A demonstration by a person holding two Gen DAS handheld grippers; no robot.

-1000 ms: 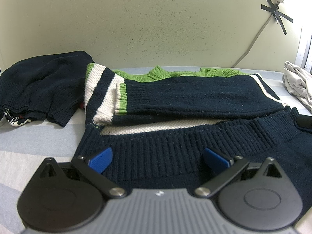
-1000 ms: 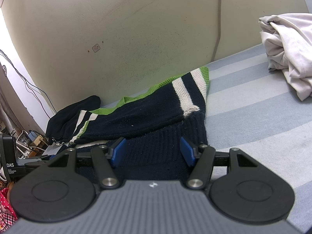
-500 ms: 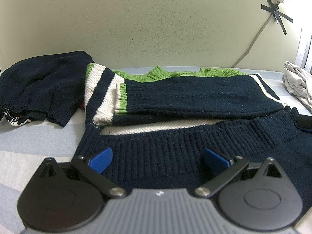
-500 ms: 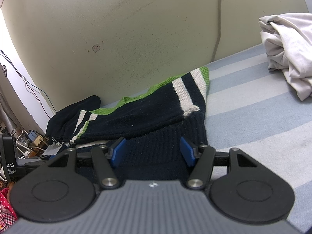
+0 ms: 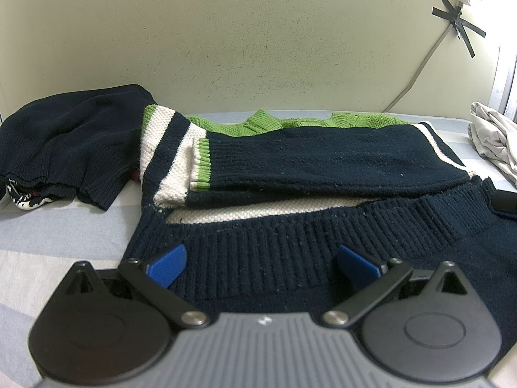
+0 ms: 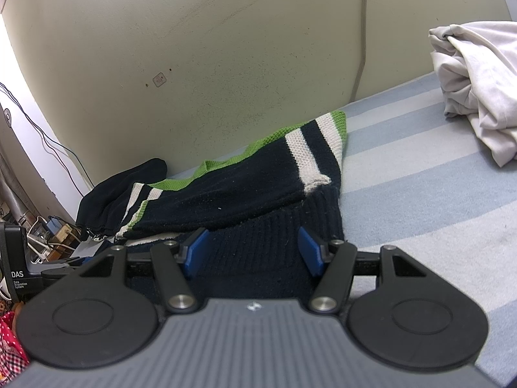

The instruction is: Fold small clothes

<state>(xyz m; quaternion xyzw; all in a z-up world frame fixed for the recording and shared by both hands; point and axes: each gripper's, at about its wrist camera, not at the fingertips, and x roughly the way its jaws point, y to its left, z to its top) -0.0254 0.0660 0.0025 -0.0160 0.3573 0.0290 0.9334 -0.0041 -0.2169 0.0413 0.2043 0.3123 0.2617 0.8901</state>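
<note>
Where ribbed navy hem (image 5: 274,245) ends, smooth knit sweater (image 5: 323,161) begins.

Your blue-and-white striped bed sheet (image 5: 58,236) carries three things. The navy, white and green sweater (image 5: 316,168) lies near the middle, a dark navy garment (image 5: 68,142) at far left, crumpled pale cloth (image 6: 478,80) at far right.

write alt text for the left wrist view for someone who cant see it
A navy knit sweater with white and green stripes lies on a blue-striped bed sheet, its sleeves folded across the body. The left gripper hangs over the ribbed hem, jaws wide apart. A dark navy garment lies at left, a pale cloth at right.
</note>
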